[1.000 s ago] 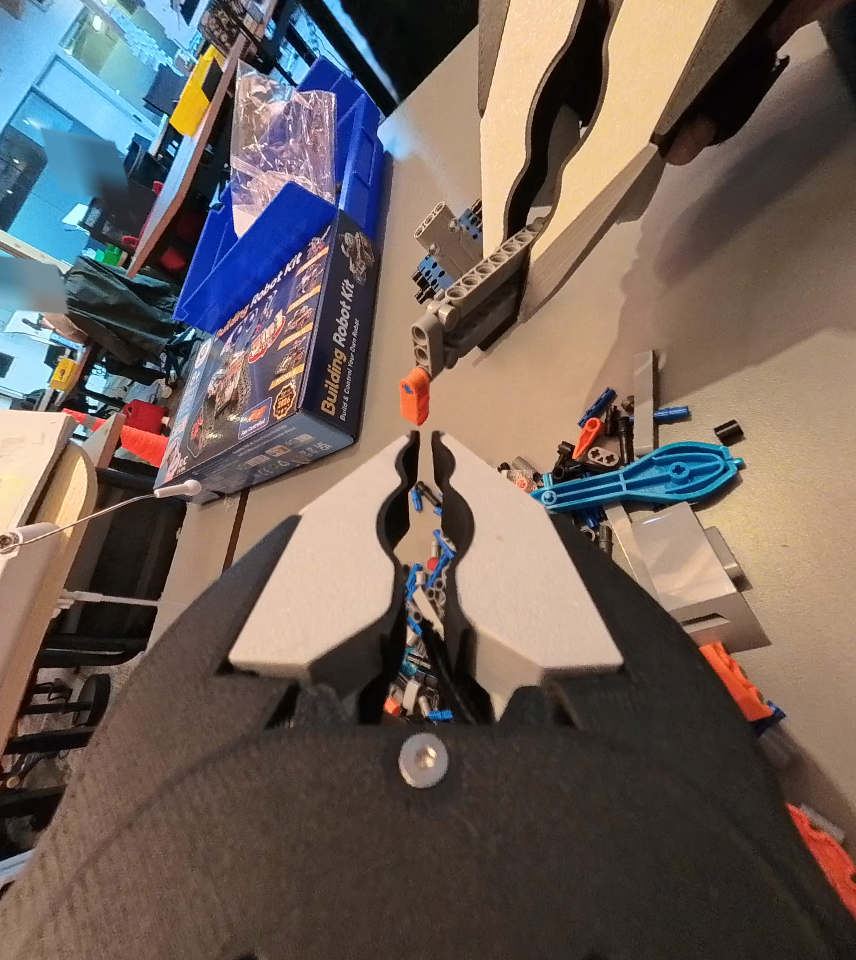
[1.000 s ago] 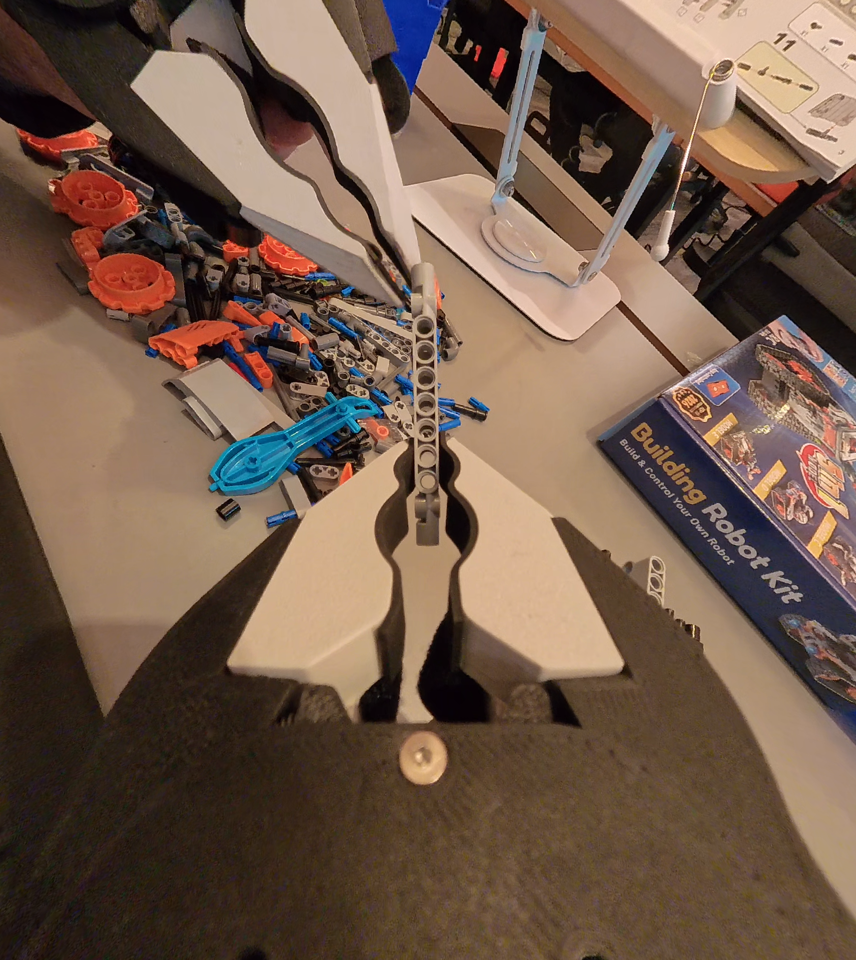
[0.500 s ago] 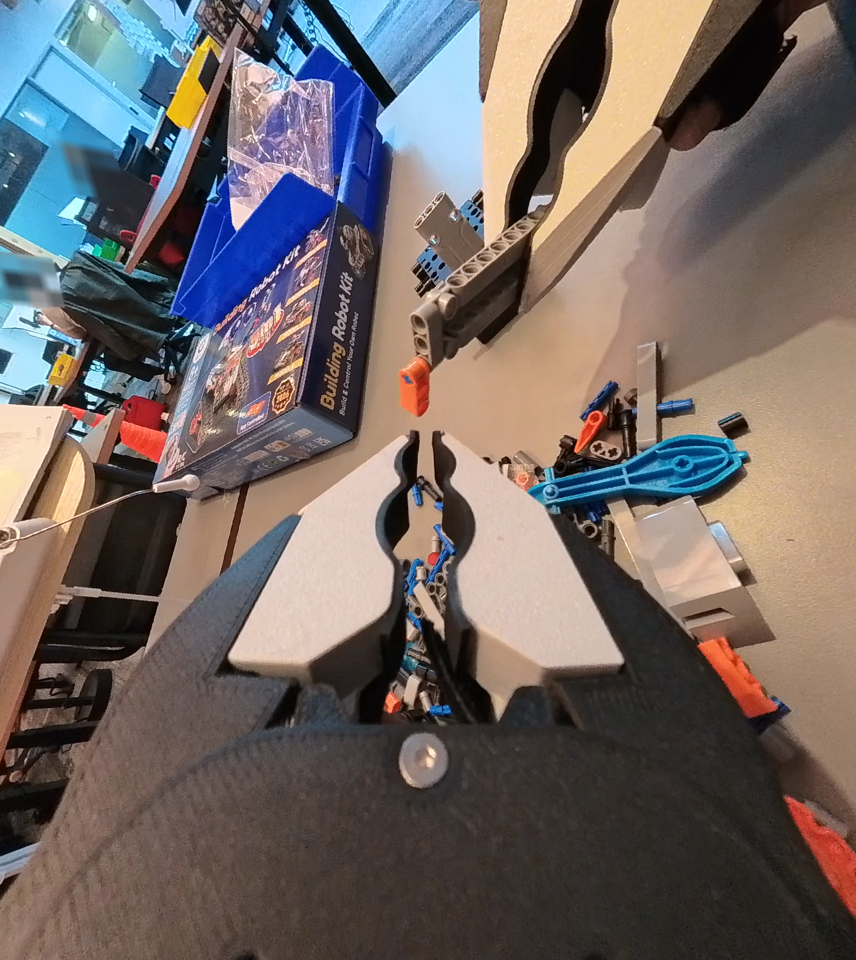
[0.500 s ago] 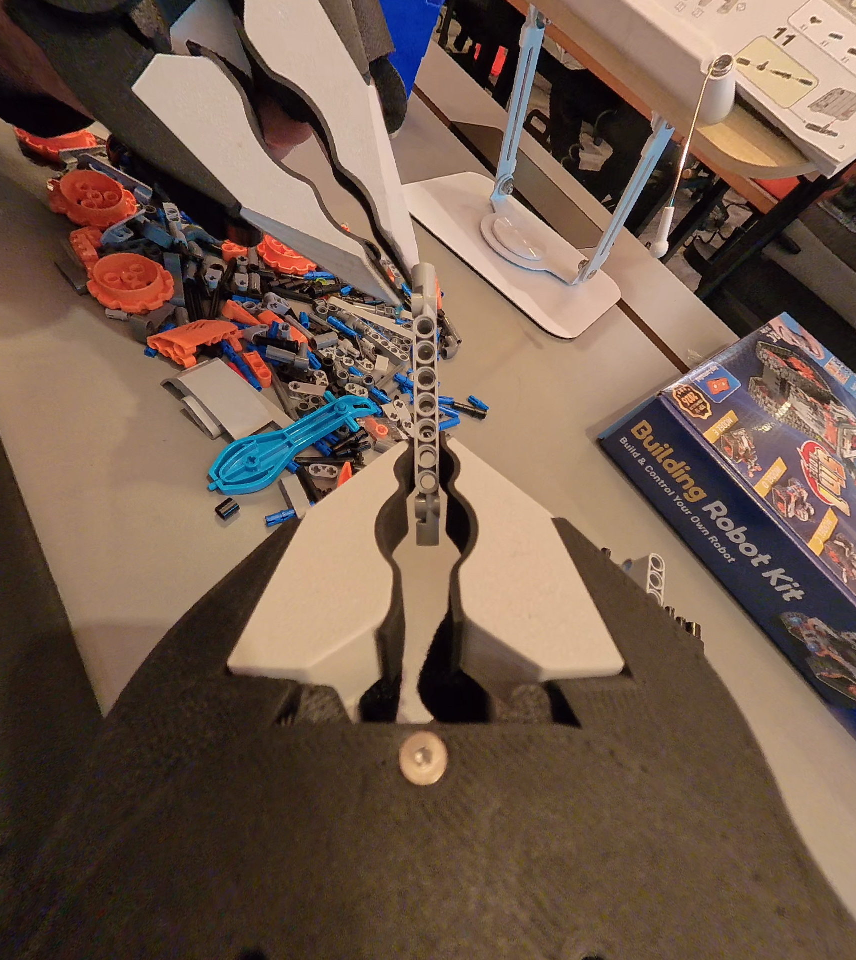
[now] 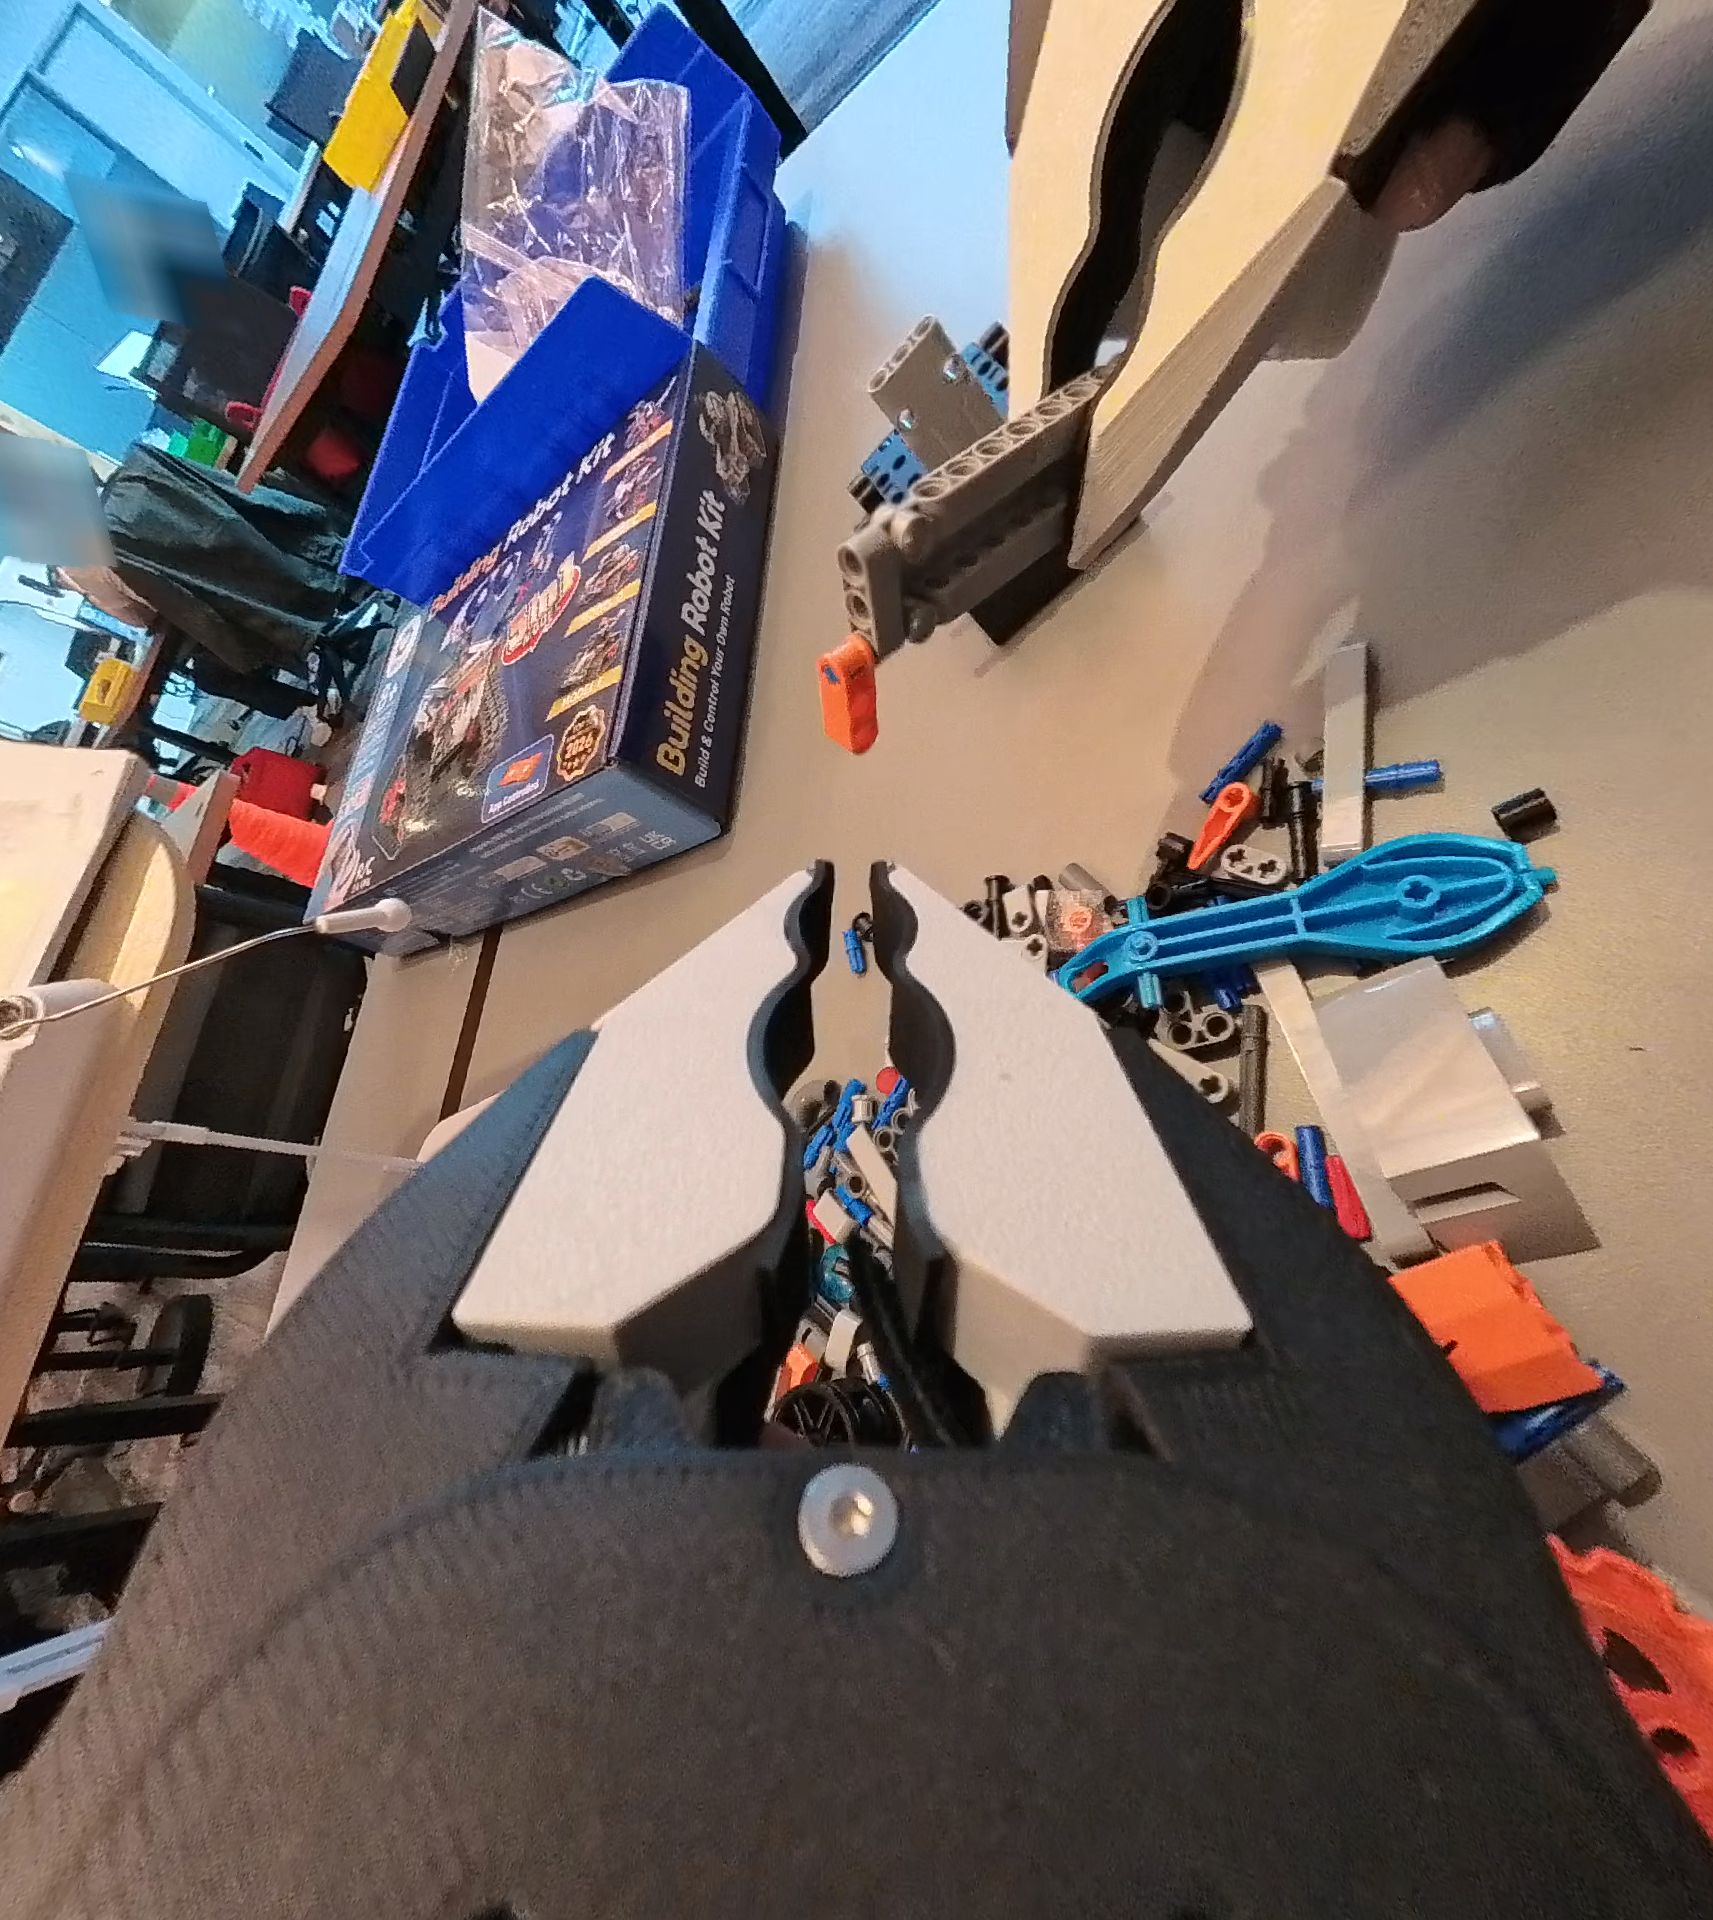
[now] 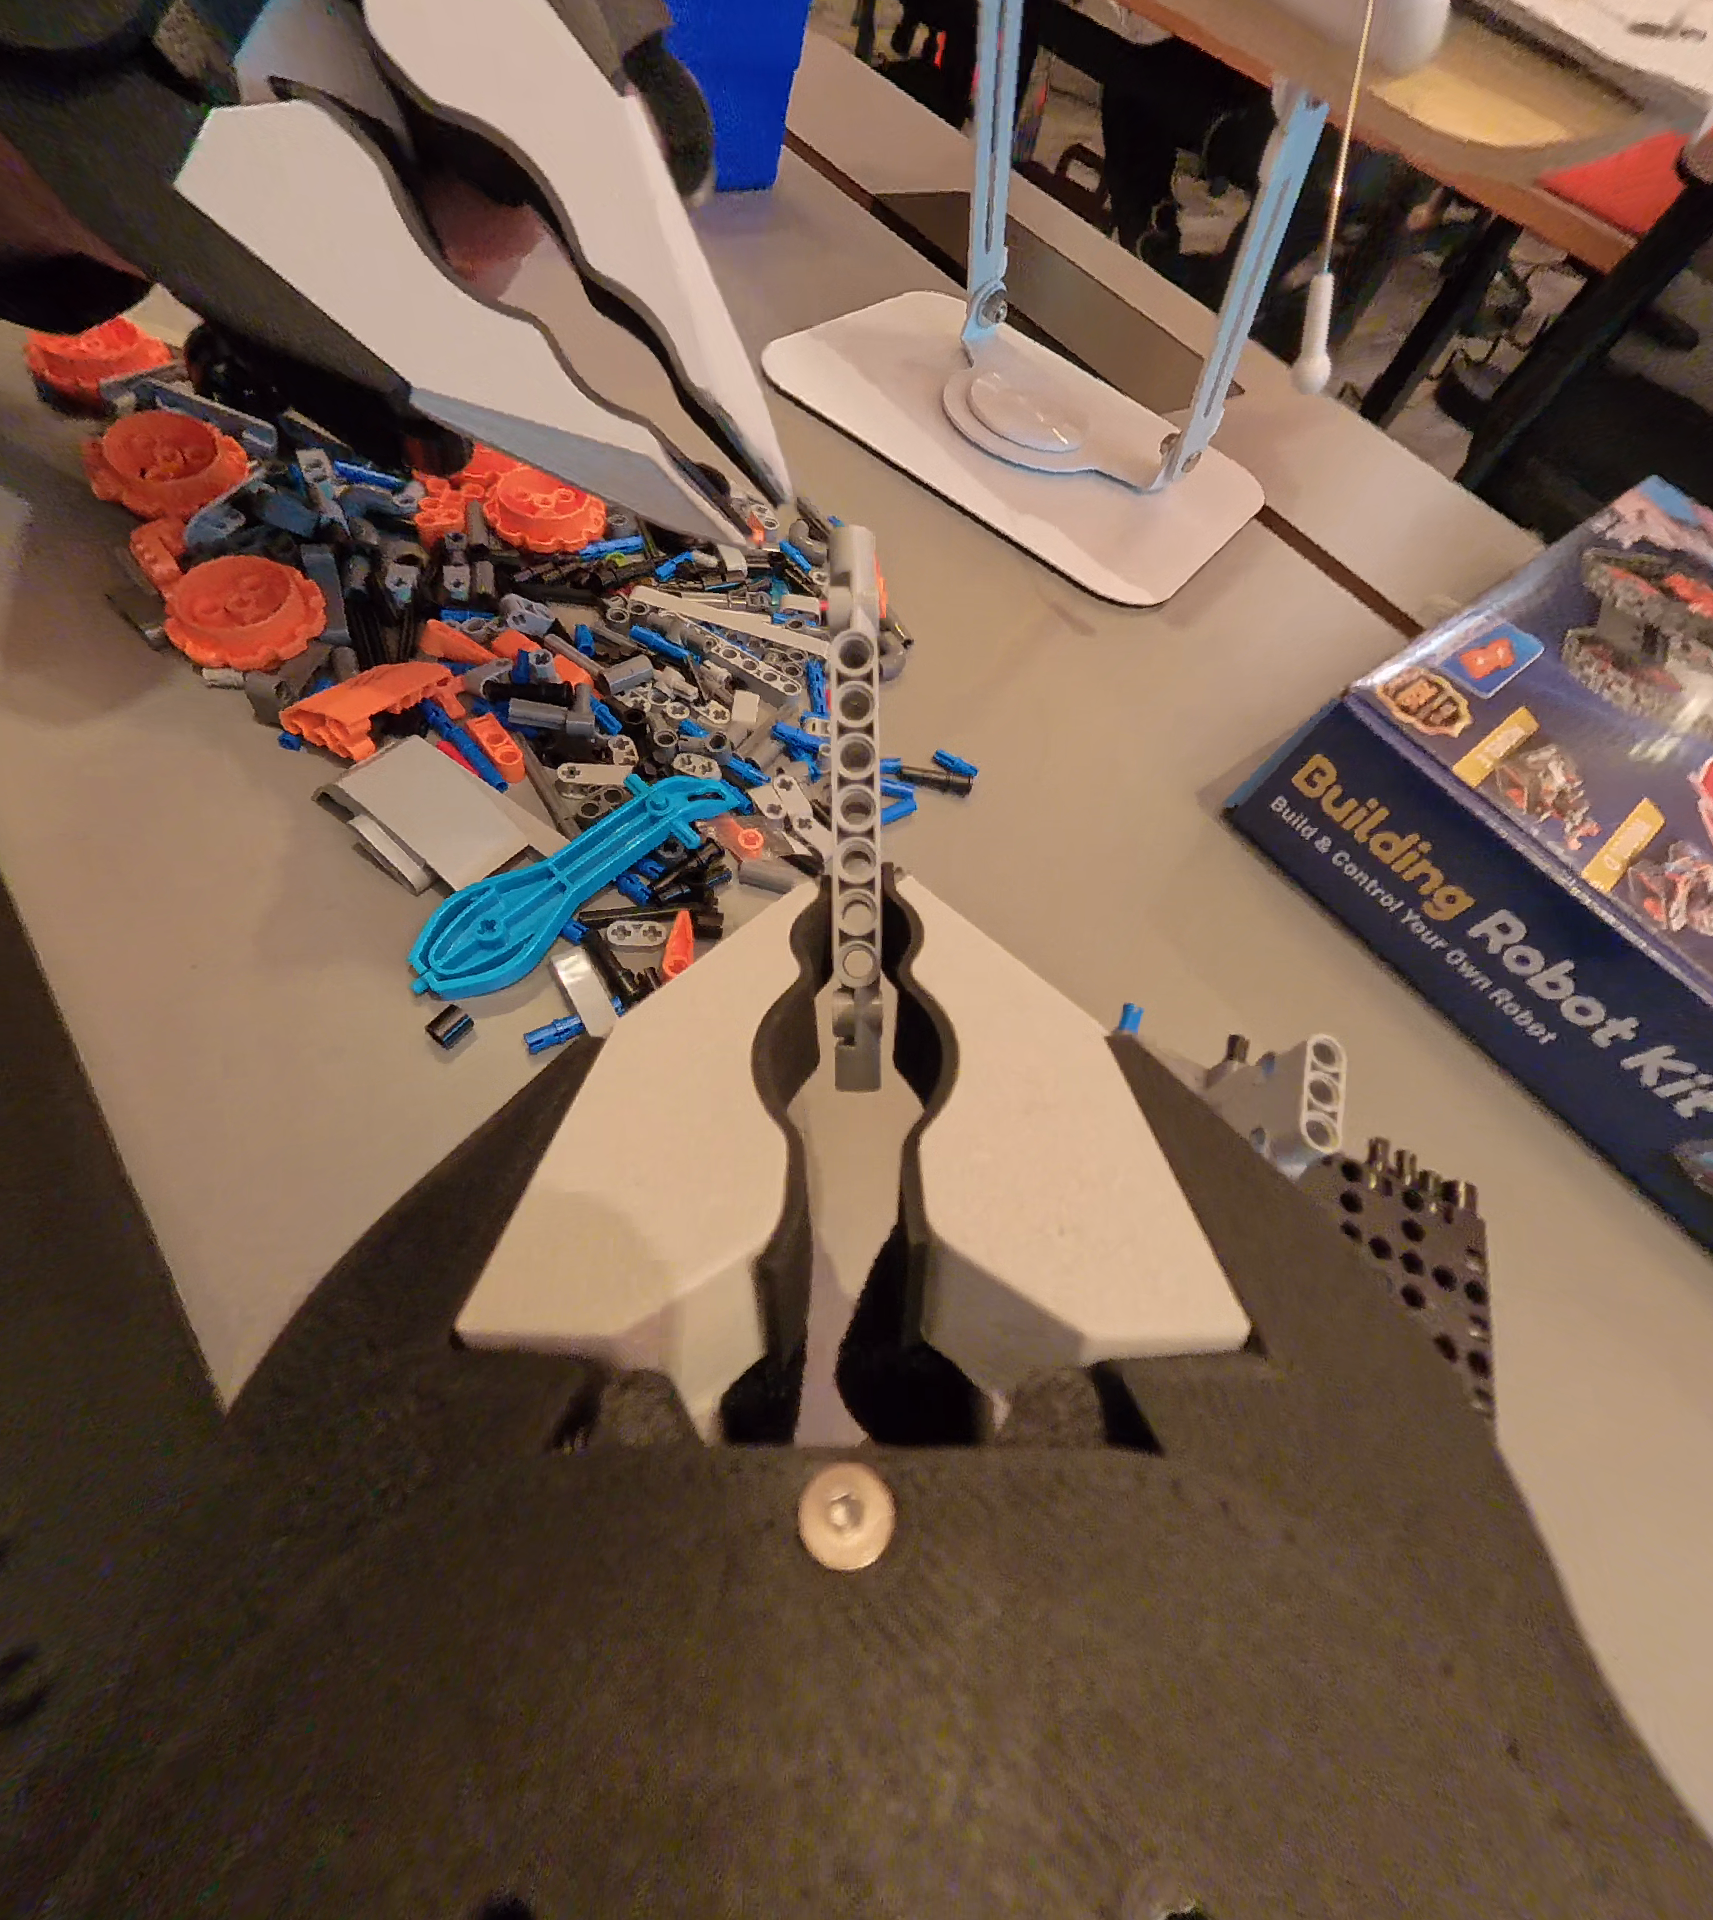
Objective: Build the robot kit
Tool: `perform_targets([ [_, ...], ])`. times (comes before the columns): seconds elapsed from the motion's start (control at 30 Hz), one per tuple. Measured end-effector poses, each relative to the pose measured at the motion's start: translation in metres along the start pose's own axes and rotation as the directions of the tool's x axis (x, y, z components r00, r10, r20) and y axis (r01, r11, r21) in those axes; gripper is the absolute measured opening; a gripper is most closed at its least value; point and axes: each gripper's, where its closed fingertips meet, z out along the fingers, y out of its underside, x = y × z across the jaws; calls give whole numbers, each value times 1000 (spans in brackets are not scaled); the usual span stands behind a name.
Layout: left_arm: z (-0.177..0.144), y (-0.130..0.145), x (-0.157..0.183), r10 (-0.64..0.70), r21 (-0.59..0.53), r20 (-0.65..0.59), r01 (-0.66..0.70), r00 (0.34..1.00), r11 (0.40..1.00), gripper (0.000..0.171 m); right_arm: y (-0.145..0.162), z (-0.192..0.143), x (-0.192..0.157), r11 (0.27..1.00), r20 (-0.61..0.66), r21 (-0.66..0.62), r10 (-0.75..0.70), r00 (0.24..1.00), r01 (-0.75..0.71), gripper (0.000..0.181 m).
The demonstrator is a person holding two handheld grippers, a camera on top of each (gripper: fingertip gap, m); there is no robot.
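Clear plastic bag (image 5: 561, 197) in blue bin (image 5: 540, 436) behind box (image 5: 561, 717)

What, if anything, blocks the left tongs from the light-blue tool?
Probably yes: the light-blue tool lies uncovered beside the left tongs, which look empty. The right tongs and their grey beam stand clear.

workshop/lab | blue storage bins (image 5: 561, 416) | worktables (image 6: 1091, 727) | loose construction-kit parts (image 6: 571, 686)
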Motion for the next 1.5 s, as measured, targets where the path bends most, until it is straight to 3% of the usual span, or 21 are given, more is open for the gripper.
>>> perform_targets([
  [0.33,3,5,2,-5,-21,-17,5,1000,1000,7,8,0,6,974,89,-9,227,970,-227,6],
  [0.63,3,18,2,-8,-83,-51,4,999,997,8,43,6,3,936,89,-198,313,946,-291,6],
  [0.8,6,20,8,-44,-93,-99,35,994,995,13,30,3,-12,961,178,-152,256,950,-230,5],
  [1.0,7,0,27,-162,-5,-252,166,954,986,25,10,-1,-38,987,305,-69,159,939,-145,5],
  [1.17,4,-5,34,-177,20,-308,192,935,981,8,6,-5,-43,991,328,-43,132,935,-125,6],
  [1.37,3,-7,11,-155,48,-183,166,971,985,27,0,-5,-35,984,312,-14,176,934,-180,5],
  [1.5,6,-13,16,-21,38,-114,26,993,999,27,-9,-7,-38,973,349,20,209,914,-230,5],
])
